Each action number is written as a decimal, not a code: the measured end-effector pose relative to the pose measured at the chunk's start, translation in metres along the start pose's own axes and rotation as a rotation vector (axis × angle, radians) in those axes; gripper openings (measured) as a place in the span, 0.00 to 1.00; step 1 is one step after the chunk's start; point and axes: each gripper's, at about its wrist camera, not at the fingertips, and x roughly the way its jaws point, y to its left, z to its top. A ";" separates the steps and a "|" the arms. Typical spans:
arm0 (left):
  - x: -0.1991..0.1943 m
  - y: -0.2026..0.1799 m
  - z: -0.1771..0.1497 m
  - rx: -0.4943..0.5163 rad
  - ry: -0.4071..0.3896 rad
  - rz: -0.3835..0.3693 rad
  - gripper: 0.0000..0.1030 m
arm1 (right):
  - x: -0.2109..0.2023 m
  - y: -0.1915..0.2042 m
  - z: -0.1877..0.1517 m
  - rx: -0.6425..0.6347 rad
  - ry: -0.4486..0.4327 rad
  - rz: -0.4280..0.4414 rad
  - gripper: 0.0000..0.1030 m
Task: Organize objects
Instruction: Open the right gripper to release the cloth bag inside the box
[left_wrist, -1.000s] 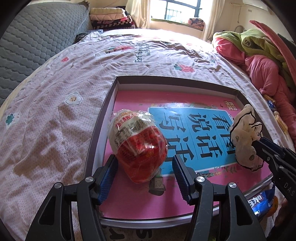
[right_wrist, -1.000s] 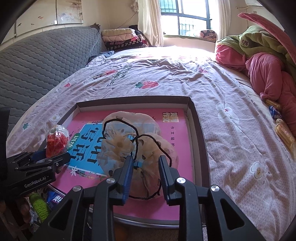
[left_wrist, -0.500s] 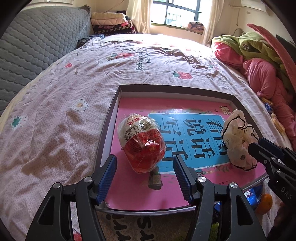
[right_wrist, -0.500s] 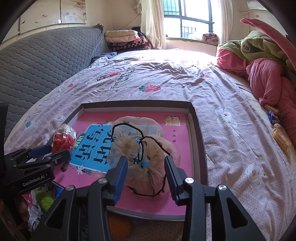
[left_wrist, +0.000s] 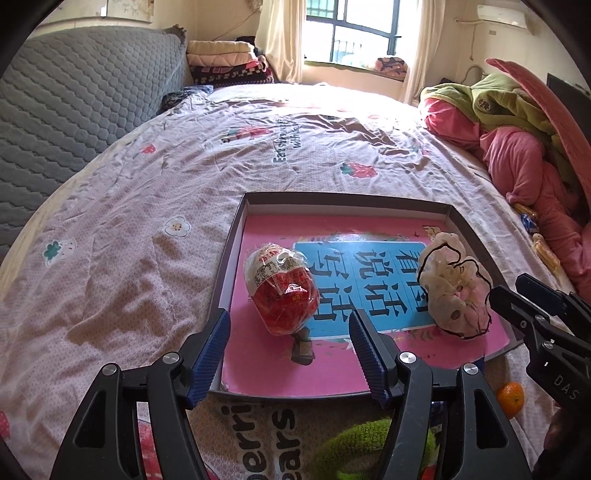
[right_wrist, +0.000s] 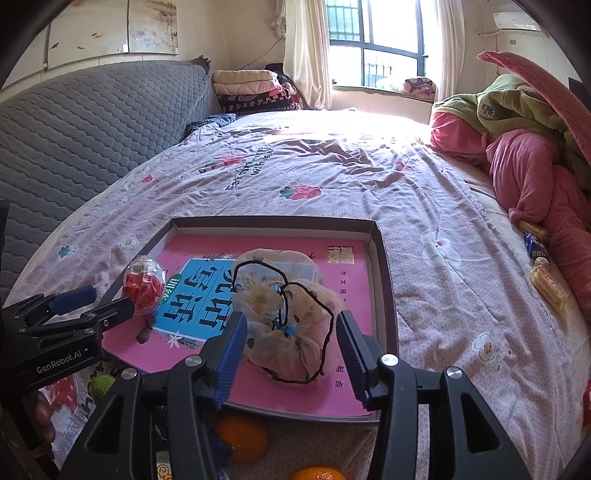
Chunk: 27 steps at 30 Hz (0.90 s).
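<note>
Shallow box tray (left_wrist: 236, 236) on bed (left_wrist: 122, 236), two items inside, both grippers above its near edge.

Tray: dark rim, pink book with blue title panel (left_wrist: 373, 280) lining the floor. Left half: red snack packet (left_wrist: 282, 291) in clear wrap, lying on the book, tilted, touching neither pad. Right half: cream drawstring pouch (right_wrist: 291, 325) with black cord, crumpled, resting on the book. Left gripper (left_wrist: 290, 350): jaws wide and opening, packet just beyond the blue pads, nothing pressed. Right gripper (right_wrist: 291, 354): jaws opening, pouch between the pads; contact on either side too close to call, no squeeze visible. Outside tray, near edge: oranges (right_wrist: 242, 437), green knitted item (left_wrist: 369, 443). Far right of bed: pink and green bedding heap (left_wrist: 517, 140), wrapped snacks (right_wrist: 546, 284) beside it.
</note>
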 end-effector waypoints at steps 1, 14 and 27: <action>-0.003 -0.001 -0.001 0.000 -0.003 -0.002 0.66 | -0.003 0.001 0.000 -0.001 -0.005 -0.001 0.50; -0.038 -0.010 -0.009 0.019 -0.034 0.007 0.66 | -0.042 0.003 0.000 -0.006 -0.063 0.020 0.56; -0.061 -0.020 -0.022 0.042 -0.054 0.016 0.66 | -0.074 -0.005 -0.009 0.002 -0.097 0.014 0.58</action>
